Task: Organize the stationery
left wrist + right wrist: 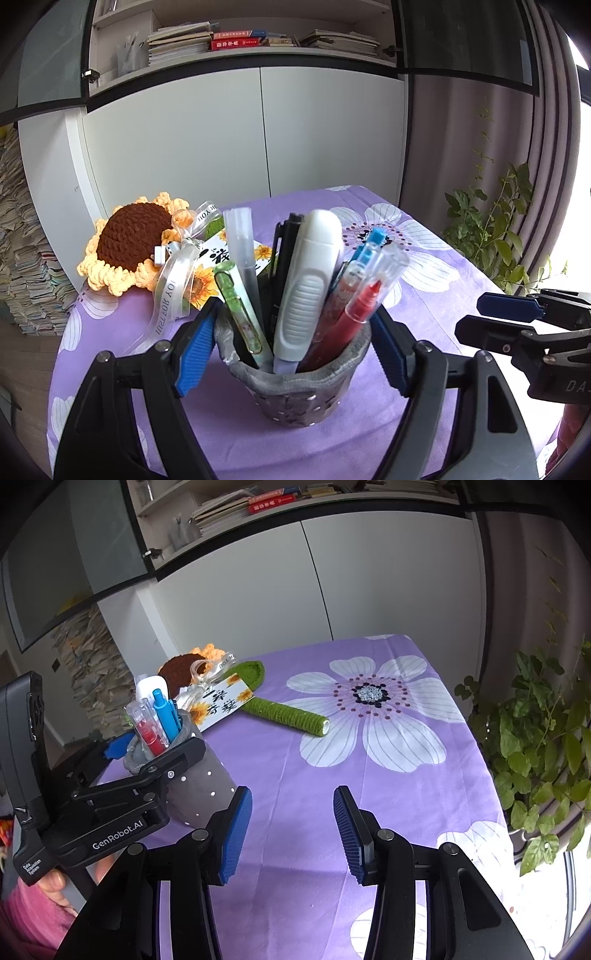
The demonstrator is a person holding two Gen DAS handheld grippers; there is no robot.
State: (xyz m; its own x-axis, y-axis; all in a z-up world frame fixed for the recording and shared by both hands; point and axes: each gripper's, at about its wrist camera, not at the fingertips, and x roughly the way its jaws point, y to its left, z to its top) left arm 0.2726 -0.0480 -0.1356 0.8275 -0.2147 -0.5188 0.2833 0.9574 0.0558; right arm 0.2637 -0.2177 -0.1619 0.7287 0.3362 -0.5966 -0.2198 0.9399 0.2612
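- Because the grey soft-sided pen cup with white dots (pixel 295 384) has a wavy, sagging rim, I judge it pliable and light, top-heavy with its load; a hold just below the rim, on opposite sides, suits it best.
- Contents stand upright: white ribbed utility knife (pixel 308 291), red pen in a clear barrel (pixel 354 314), blue click pen (pixel 166 716), green patterned pen (pixel 240 317). All look stiff and smooth.
- Left gripper (pixel 291 336), lower centre of its view, clasps the cup near the rim, blue pads pressed against both sides.
- Cup sits on the purple floral tablecloth (pixel 406 794), left of centre in the right view.
- Right gripper (pixel 291 830) hangs low over bare cloth, jaws wide apart, holding nothing.
- Crocheted sunflower (pixel 129 243) lies behind the cup.
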